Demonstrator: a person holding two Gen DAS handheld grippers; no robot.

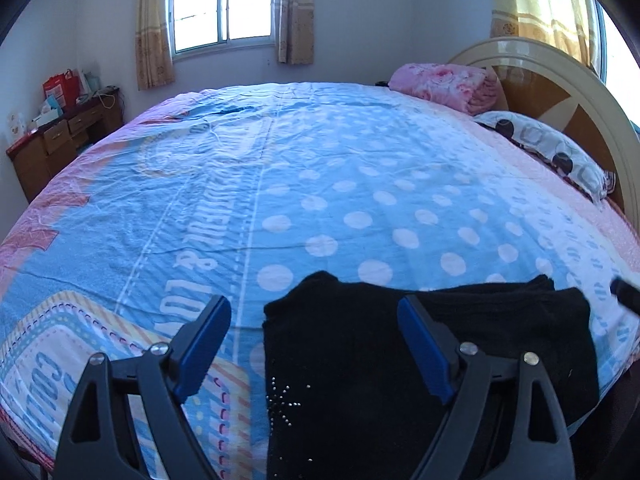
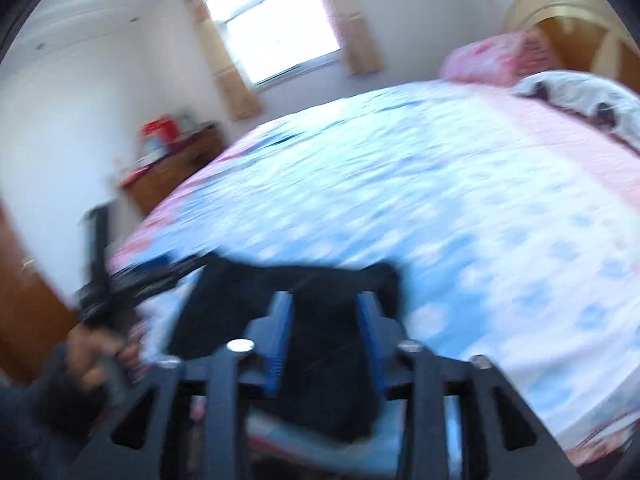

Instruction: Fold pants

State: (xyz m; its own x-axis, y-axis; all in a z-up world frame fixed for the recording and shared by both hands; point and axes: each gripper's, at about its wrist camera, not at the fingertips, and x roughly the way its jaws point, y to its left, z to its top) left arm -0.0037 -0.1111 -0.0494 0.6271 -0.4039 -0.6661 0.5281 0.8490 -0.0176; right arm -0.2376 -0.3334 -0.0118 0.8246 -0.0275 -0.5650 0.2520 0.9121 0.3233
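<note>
The black pants (image 1: 420, 360) lie folded on the bed (image 1: 320, 184), under and between the left gripper (image 1: 314, 342) fingers, which stand wide apart, touching nothing; the right gripper (image 2: 326, 340) view is blurred. Its fingers stand parted over the pants, gripping nothing.

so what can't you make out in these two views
- Pants, left wrist view: near end cut off by the bottom edge and hidden by the left gripper.
- Right wrist view: motion blur; whether the right gripper touches the pants is unclear.
- Desk items, left wrist view: too small to tell.
</note>
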